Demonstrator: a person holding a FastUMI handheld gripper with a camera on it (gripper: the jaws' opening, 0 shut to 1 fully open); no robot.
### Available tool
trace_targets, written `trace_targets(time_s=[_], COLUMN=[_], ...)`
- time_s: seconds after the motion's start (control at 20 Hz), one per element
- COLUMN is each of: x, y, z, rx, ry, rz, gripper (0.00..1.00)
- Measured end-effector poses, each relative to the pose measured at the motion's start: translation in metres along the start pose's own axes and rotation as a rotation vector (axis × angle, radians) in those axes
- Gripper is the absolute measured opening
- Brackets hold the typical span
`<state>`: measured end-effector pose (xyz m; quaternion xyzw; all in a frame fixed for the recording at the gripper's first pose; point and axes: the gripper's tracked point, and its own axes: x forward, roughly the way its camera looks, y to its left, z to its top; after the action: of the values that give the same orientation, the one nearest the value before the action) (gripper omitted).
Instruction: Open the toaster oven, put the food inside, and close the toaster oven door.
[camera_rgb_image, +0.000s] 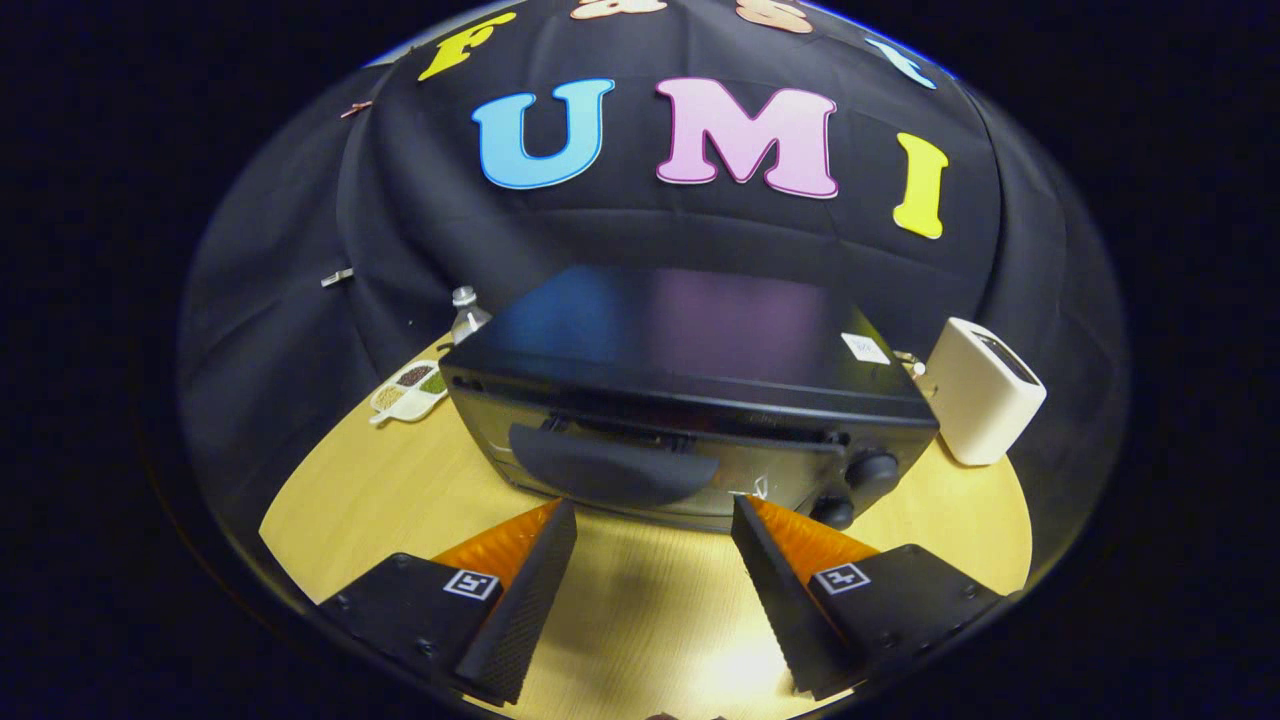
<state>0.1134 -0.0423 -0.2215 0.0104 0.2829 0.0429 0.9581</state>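
Just ahead of my fingertips sits the toaster oven (690, 400), black, squarely facing me on the light wooden table (640, 610). Its door is closed; the wide dark door handle (610, 468) runs across the upper part of the glass front. Two round knobs (868, 470) stand one above the other at the oven's right end. The flat top is glossy and carries a small white sticker (865, 348) near its right rear corner.

My gripper (655, 520) hangs above the table in front of the oven, fingers spread wide with bare tabletop between them, holding nothing. The tips are near the lower edge of the door front; I cannot tell whether they touch it.

Right of the oven, just beside it, I note a white slot toaster (985, 403), tilted slightly in this view. Left of the oven lies a white divided dish (408, 392) with brown and green contents in separate compartments. Behind that dish, at the oven's rear left corner, a clear bottle (466, 315) stands upright against the black cloth wall (300, 330).

I see no food item between or near the fingers.
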Motion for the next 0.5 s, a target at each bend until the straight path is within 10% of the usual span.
trace_targets(time_s=[0.5], x=[-0.083], y=[-0.067], z=[0.034], rx=[0.007], ry=[-0.179], rz=[-0.114], gripper=[0.97])
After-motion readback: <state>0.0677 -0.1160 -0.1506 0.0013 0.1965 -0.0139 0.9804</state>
